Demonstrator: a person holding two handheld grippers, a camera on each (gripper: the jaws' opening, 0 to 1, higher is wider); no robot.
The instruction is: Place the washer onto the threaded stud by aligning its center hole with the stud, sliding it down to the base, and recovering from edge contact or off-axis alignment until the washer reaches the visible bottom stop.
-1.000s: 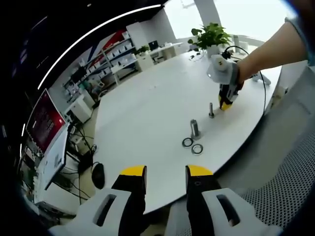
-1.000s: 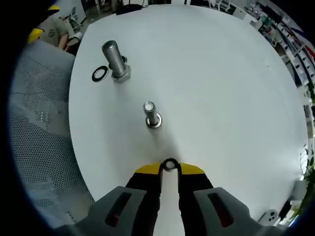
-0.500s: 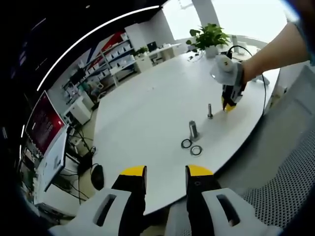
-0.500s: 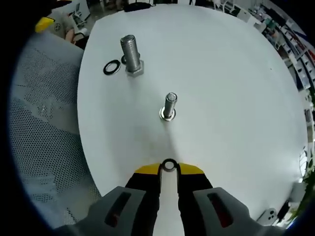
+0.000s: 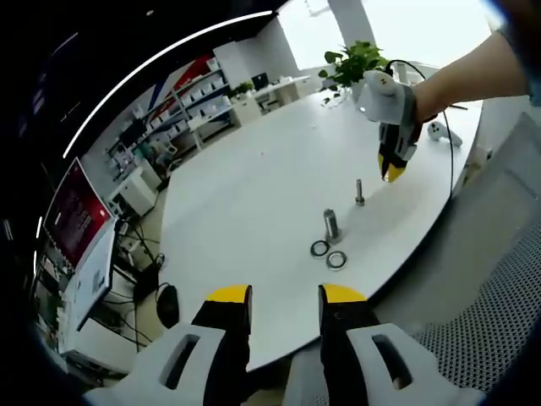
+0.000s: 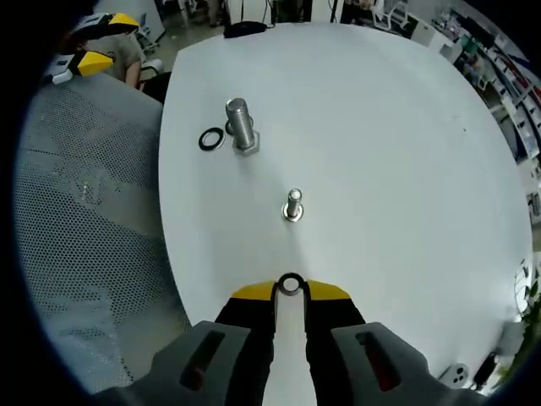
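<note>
No brand, label or writing can be read on any of the hardware or on either tool. In the right gripper view, the right gripper (image 6: 290, 290) has its yellow-tipped jaws drawn close, pinching a small dark metal ring washer (image 6: 291, 284) upright between the tips, above the round white table (image 6: 397, 161). Ahead of it, well apart from the held ring, the thin upright threaded steel stud (image 6: 292, 205) stands on the tabletop with a flat washer at its foot; farther off stands the thick steel hex-head bolt (image 6: 239, 126), a loose black washer (image 6: 211, 139) lying flat just beside it. In the left gripper view, the left gripper (image 5: 284, 298) has its jaws parted with nothing between them, off the table's near edge, and a grey mesh chair back (image 5: 494, 321) sits to the right.
</note>
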